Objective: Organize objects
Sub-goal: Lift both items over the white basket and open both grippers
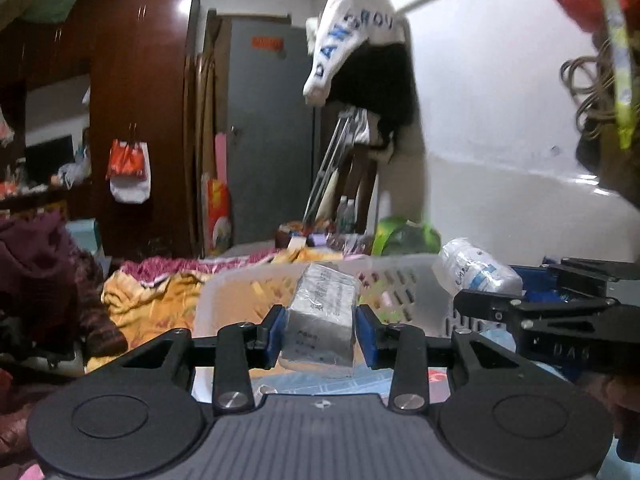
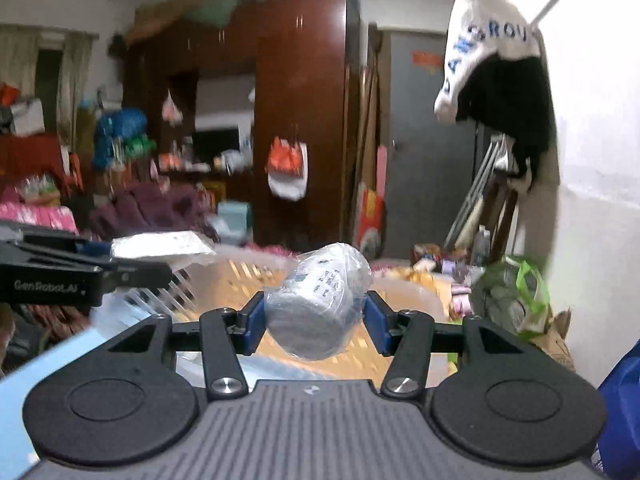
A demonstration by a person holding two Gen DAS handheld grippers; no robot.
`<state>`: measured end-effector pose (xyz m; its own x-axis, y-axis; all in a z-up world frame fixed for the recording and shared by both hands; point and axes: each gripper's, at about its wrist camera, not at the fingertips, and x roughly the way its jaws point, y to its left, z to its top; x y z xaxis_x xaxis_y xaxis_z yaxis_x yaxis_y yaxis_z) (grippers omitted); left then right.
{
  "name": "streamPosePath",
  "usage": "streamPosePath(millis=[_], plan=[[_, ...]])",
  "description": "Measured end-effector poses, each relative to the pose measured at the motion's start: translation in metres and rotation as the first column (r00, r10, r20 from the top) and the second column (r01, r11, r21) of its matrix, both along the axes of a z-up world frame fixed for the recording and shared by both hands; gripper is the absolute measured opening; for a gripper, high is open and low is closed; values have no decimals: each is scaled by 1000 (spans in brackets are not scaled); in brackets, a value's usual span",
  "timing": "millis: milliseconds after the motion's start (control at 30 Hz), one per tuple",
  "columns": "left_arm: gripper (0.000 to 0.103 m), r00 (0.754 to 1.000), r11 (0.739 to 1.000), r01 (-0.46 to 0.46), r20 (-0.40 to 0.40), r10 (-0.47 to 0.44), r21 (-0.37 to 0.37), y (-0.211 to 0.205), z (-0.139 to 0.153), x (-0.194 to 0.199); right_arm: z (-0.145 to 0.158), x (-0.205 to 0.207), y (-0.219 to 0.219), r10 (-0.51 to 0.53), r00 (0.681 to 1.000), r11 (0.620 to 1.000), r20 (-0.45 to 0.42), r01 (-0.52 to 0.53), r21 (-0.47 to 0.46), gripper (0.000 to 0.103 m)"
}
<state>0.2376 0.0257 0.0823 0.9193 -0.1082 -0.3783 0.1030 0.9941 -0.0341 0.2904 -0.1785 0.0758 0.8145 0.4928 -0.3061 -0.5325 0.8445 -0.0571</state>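
My left gripper [image 1: 320, 334] is shut on a silver foil-wrapped box [image 1: 324, 316] with printed text, held above the near rim of a white slotted plastic basket [image 1: 248, 292]. My right gripper [image 2: 316, 322] is shut on a round roll wrapped in clear plastic [image 2: 320, 304], held over the same basket [image 2: 240, 276]. In the left wrist view the right gripper [image 1: 500, 304] reaches in from the right with the wrapped roll [image 1: 476, 268]. In the right wrist view the left gripper [image 2: 120, 270] comes in from the left with the silver box [image 2: 160, 246].
The basket rests on a bed with an orange patterned cover [image 1: 152, 296]. A dark wooden wardrobe [image 1: 140, 100] and a grey door [image 1: 272, 132] stand behind. Clothes hang on the white wall [image 1: 360, 60]. A green bag [image 2: 516, 300] lies at the right.
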Motion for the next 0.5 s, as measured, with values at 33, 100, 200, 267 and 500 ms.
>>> streamPosePath(millis=[33,100,200,267,500], plan=[[52,1000,1000,-2,-6,2,-1,0,-4,6,-4,3,1,-1,1000,1000,0,1,-8,57],[83,999,1000,-18,-26,18,-3,2,-9,11,-8,2,-2,-7,1000,1000,4,7,17,77],[98,1000,1000,-9,17,9,-16,3,-5,-4,-5,-5,-12,-33,999,998,5,33,61,103],[103,998,999,28,63,-27,-22,5,-2,-28,-1,-22,-22,-7,1000,997,11,6,83,103],[102,998,1000,-10,54,12,-22,28,-57,-132,-53,-125,-72,67,996,984,-63,-55,169,103]])
